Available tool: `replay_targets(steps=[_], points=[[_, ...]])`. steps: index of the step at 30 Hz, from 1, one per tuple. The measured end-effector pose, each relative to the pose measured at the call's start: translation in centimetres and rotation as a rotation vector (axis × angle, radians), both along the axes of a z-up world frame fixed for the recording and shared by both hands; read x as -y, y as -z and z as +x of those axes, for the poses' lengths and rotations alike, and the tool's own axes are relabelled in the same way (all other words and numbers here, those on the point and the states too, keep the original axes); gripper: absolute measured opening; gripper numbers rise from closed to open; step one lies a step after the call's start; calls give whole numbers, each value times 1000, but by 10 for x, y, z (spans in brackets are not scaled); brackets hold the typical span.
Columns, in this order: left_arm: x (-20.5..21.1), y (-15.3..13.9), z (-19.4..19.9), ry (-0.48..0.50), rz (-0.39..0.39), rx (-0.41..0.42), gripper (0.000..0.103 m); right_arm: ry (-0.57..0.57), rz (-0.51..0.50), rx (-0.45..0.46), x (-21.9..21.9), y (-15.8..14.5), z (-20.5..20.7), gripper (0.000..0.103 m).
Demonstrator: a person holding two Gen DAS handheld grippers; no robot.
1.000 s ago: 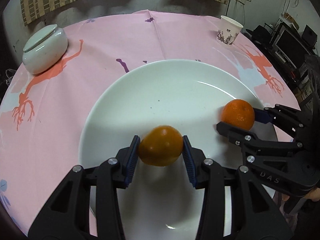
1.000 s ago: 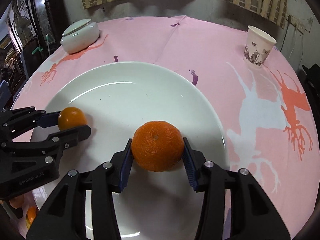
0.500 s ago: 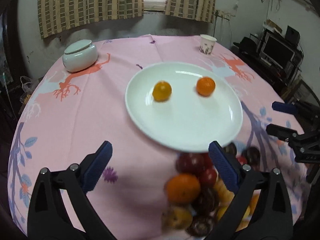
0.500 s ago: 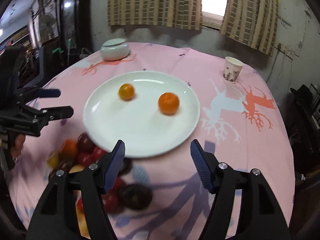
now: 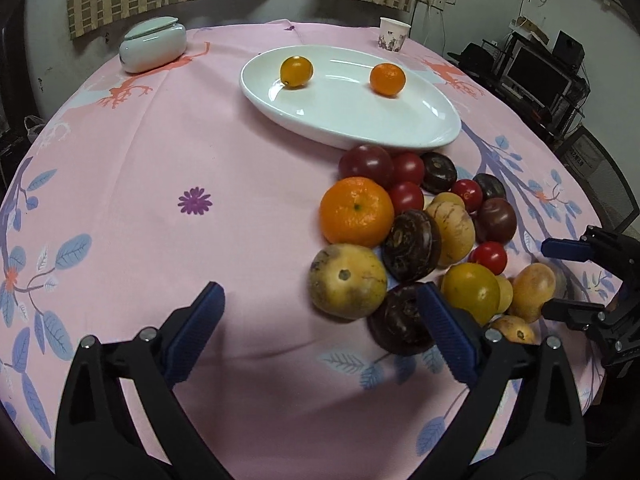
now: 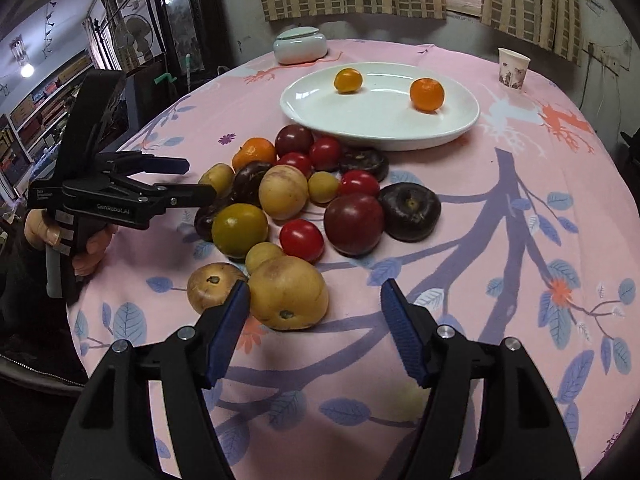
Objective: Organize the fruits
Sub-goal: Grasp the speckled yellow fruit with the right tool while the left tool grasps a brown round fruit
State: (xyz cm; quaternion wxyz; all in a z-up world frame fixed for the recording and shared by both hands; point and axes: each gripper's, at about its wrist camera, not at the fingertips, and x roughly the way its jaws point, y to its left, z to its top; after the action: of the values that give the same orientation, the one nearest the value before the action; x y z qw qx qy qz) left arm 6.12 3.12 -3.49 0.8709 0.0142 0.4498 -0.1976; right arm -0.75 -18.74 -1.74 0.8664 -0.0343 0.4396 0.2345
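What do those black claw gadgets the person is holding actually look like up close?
Each hand-held gripper is matte black plastic with silver screws and two long fingers tipped with ribbed blue pads. The left hand-held gripper has a pistol-style handle, white lettering on its side and a bare hand around it. The right hand-held gripper looks the same. No cables show.

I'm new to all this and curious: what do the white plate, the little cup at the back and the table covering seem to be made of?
The plate looks like glazed ceramic: glossy white with bright light streaks. The cup seems to be paper: matte, thin-walled, with a printed pattern. The tablecloth looks like soft woven fabric, pink with printed branches and leaves, showing fold creases; the exact fibre can't be told.
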Motion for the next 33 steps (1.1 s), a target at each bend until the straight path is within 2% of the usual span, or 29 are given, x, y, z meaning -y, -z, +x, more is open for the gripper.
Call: replay_targets(steps=[8, 11, 15, 18, 20, 26, 33], points=[[-11, 8, 10, -29, -73, -55, 99, -75, -72, -46, -14, 10, -5, 69], [-12, 9, 10, -33, -88, -56, 99, -51, -54, -38, -13, 12, -1, 69], [-13, 9, 10, -35, -94, -55, 99, 11, -110, -42, -14, 20, 14, 69], [-13, 10, 10, -33, -100, -53, 100, 25, -107, -29, -16, 23, 18, 66], [-12, 10, 10, -32, -94, -52, 101, 9, -49, -27, -13, 20, 18, 46], [-7, 10, 11, -31, -60, -47, 101, 42, 28, -42, -2, 17, 20, 46], [-7, 11, 15, -44, -63, -50, 101, 72, 218, -90, 25, 18, 26, 46]])
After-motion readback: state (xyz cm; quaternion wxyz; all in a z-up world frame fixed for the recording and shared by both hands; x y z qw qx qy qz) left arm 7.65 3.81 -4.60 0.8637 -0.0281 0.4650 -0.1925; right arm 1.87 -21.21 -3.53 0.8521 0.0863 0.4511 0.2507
